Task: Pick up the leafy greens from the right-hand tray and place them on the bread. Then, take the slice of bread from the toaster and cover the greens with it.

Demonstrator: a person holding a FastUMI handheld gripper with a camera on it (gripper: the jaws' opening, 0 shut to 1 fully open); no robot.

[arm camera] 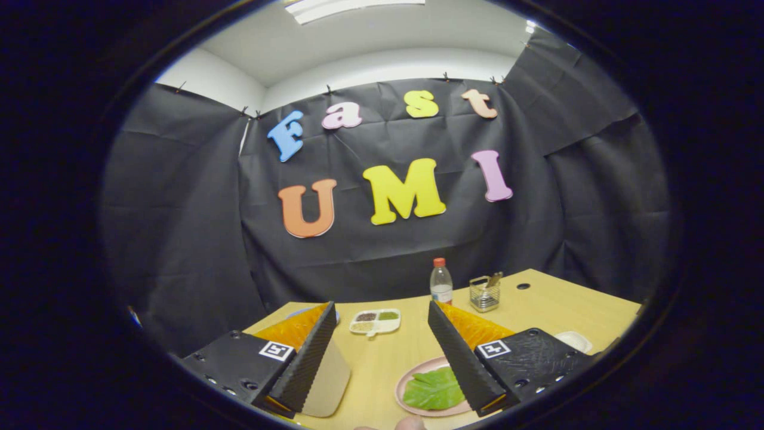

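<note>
Tool (382, 358) stands wide open, nothing between its fingers; you hold it high over the counter (394, 358), looking level across it. Judged from this: approach stage, no grasp begun.

Nearest: leafy greens (433, 389) lie flat on a pink plate (412, 371), just inside and partly under the right finger. That plate looks to be the right-hand tray of the task. Greens untouched. To take them you would need to tip the tool down and swing it right so the leaf falls between the fingers; lying flat, it may want a pinch at a raised edge.

A pale flat board-like thing (328, 382) sits by the left finger; cannot tell what it is. Part of a blue dish (298, 312) peeks from behind that finger.

Between the fingers, farther: a white divided dish (375, 321) with seasonings. Off to the right, a small white dish (574, 340).

Far end: a bottle (441, 282) with a red cap, and beside it a wire holder (484, 294).
</note>
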